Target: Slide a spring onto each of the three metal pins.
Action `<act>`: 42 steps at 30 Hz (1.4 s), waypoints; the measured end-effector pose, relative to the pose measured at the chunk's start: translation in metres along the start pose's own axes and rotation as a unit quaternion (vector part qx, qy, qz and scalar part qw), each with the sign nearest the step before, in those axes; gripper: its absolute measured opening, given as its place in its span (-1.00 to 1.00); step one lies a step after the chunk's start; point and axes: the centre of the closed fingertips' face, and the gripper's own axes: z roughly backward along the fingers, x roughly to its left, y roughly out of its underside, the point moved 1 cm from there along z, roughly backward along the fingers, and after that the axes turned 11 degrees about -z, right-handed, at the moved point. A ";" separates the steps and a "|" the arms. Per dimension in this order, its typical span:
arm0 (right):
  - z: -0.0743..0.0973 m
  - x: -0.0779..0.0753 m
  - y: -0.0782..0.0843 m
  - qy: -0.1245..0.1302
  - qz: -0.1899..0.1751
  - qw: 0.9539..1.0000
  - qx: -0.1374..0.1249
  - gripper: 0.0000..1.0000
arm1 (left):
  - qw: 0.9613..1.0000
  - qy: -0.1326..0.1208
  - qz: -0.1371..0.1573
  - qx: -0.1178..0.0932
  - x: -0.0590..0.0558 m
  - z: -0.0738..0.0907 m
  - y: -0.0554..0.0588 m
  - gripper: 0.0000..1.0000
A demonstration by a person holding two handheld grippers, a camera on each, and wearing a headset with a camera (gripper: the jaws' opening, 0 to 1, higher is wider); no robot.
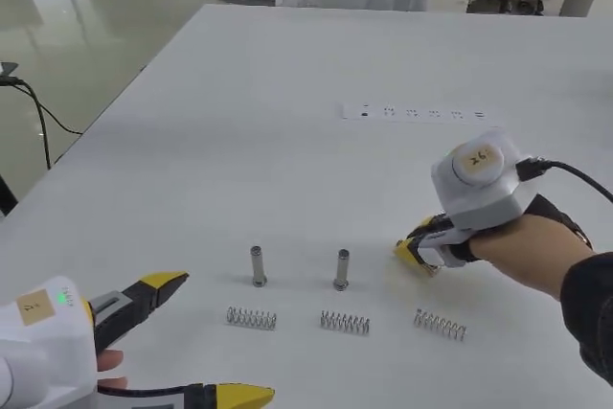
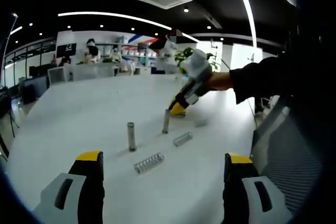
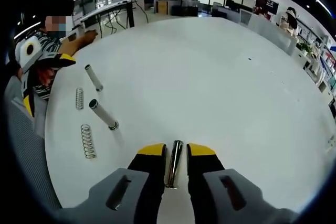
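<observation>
Two pins (image 1: pixel 258 265) (image 1: pixel 342 269) are standing upright on the table (image 1: pixel 287 141), side by side, with three springs (image 1: pixel 251 318) (image 1: pixel 345 323) (image 1: pixel 440 325) lying in a row just in front of them. The right gripper (image 1: pixel 414 254) is clamping the third pin (image 3: pixel 174 163) between its jaws, low over the table to the right of the standing pair. The left gripper (image 1: pixel 222 337) is hovering at the near left, its jaws standing wide apart.

A broad white matte tabletop (image 1: pixel 239 141) is carrying two short cylindrical steel pins (image 1: pixel 258 265) (image 1: pixel 342 269), both standing upright and well apart. Three coiled wire springs (image 1: pixel 251 318) (image 1: pixel 345 323) (image 1: pixel 440 325) are lying in a row on their sides, one just before each pin and the third farther right. A white flush socket strip (image 1: pixel 414 113) is sitting farther back.
</observation>
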 end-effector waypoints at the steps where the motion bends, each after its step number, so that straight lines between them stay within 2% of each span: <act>1: 0.000 0.001 0.001 0.000 0.000 1.000 0.001 -0.74 | 1.000 0.000 0.000 0.000 0.000 0.000 0.000 0.84; 8: -0.004 0.001 0.002 -0.003 -0.003 1.000 0.006 -0.76 | 1.000 0.000 0.000 0.001 0.000 0.000 0.001 0.84; 13: -0.005 0.000 0.001 0.000 -0.005 1.000 0.010 -0.86 | 1.000 0.000 0.000 0.002 0.000 0.000 0.000 0.84; 24: -0.004 0.000 0.003 0.007 -0.038 0.999 0.014 -0.89 | 1.000 -0.001 0.000 0.001 -0.001 0.001 -0.001 0.83; 42: 0.025 0.003 -0.004 0.016 -0.046 0.999 -0.016 -0.90 | 1.000 0.001 -0.006 -0.004 -0.001 0.001 -0.006 0.83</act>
